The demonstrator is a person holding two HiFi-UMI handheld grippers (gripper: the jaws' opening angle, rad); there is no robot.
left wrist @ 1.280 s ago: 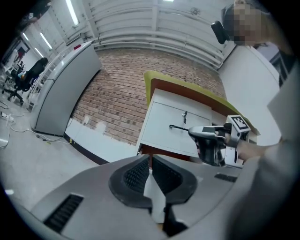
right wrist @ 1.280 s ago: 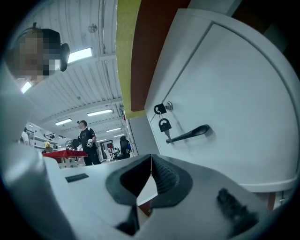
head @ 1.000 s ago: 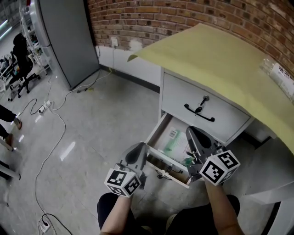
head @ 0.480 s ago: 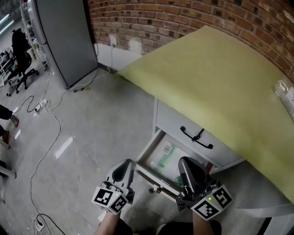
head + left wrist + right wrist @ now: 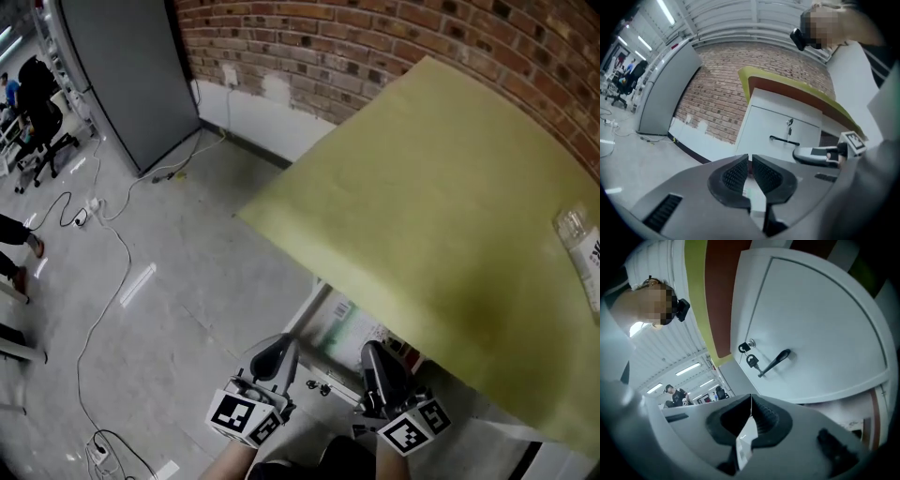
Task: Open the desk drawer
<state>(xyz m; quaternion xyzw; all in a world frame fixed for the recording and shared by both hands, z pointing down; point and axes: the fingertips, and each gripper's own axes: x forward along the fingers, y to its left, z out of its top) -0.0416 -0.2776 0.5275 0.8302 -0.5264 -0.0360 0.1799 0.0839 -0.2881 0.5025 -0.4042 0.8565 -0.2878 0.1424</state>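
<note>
The yellow desk top (image 5: 441,197) hides most of the white drawer unit in the head view. Below its edge the lower drawer (image 5: 305,326) stands pulled out, with green and white packets inside. My left gripper (image 5: 272,361) and right gripper (image 5: 377,367) hover just in front of it, both shut with nothing between the fingers. In the left gripper view, the left gripper (image 5: 751,161) points at the closed upper drawer (image 5: 764,129) with its black handle (image 5: 784,140) and key (image 5: 790,123). The right gripper (image 5: 751,399) view is rolled and shows the same handle (image 5: 774,363) and the open drawer (image 5: 855,411).
A brick wall (image 5: 375,47) runs behind the desk. A tall grey cabinet (image 5: 122,75) stands at the left, with an office chair (image 5: 42,112) beyond it. Cables (image 5: 103,272) trail over the grey floor. A plastic bottle (image 5: 581,248) lies on the desk top.
The view has risen over the desk, so the top now hides the upper drawer front. Both grippers sit lower in the picture, drawn back from the open drawer. Their jaws stay shut.
</note>
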